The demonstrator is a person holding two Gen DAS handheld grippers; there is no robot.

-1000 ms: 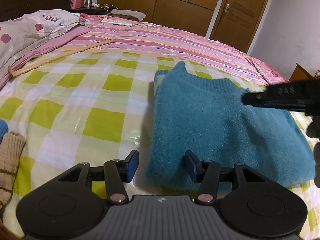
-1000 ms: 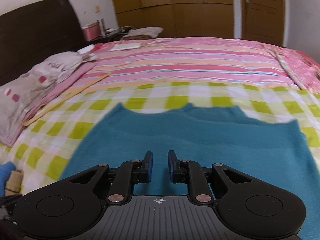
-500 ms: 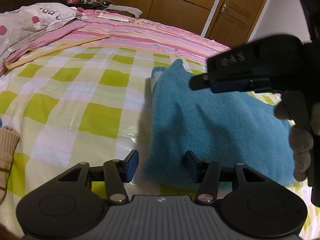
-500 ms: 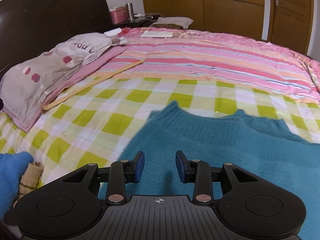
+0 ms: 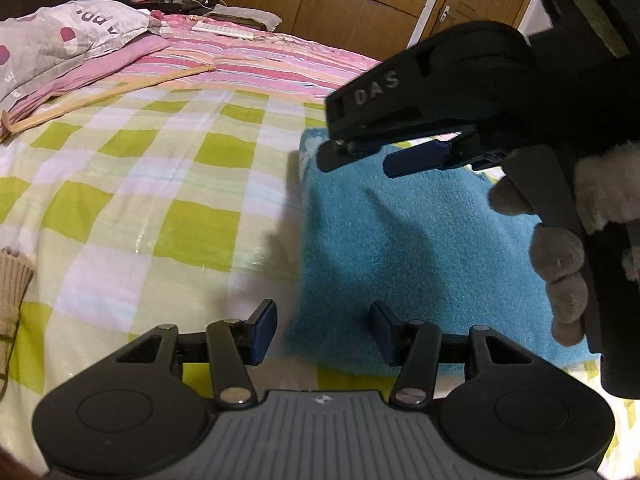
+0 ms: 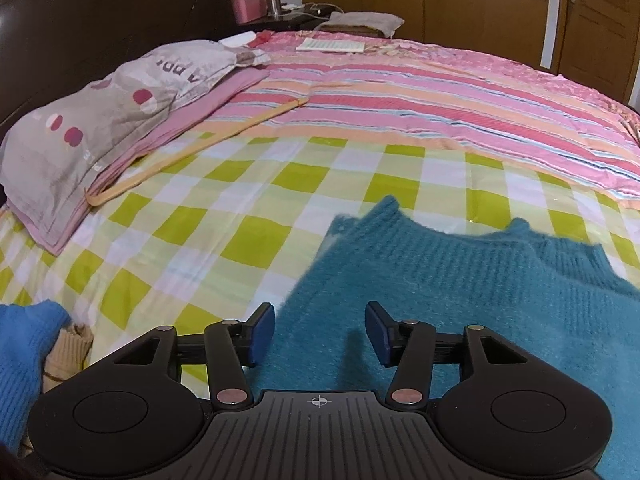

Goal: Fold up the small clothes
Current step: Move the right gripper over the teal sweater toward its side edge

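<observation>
A teal knitted sweater (image 5: 404,248) lies folded on the checked bedspread (image 5: 140,184); it also shows in the right wrist view (image 6: 460,300), with its neckline at the far edge. My left gripper (image 5: 322,330) is open and empty, its jaws astride the sweater's near left corner. My right gripper (image 6: 320,330) is open and empty above the sweater's left edge. In the left wrist view the right gripper (image 5: 374,160) hovers over the sweater's far part, held by a gloved hand (image 5: 560,264).
A grey pillow (image 6: 104,120) on pink folded bedding lies at the left. A wooden hanger (image 6: 192,148) lies beside it. A beige knit (image 5: 12,292) and a blue garment (image 6: 24,352) lie at the near left. A pink striped quilt (image 6: 440,100) covers the far bed.
My right gripper has opened wide and swung left over the sweater, coming nearer the left gripper. My left gripper has stayed open at the near corner.
</observation>
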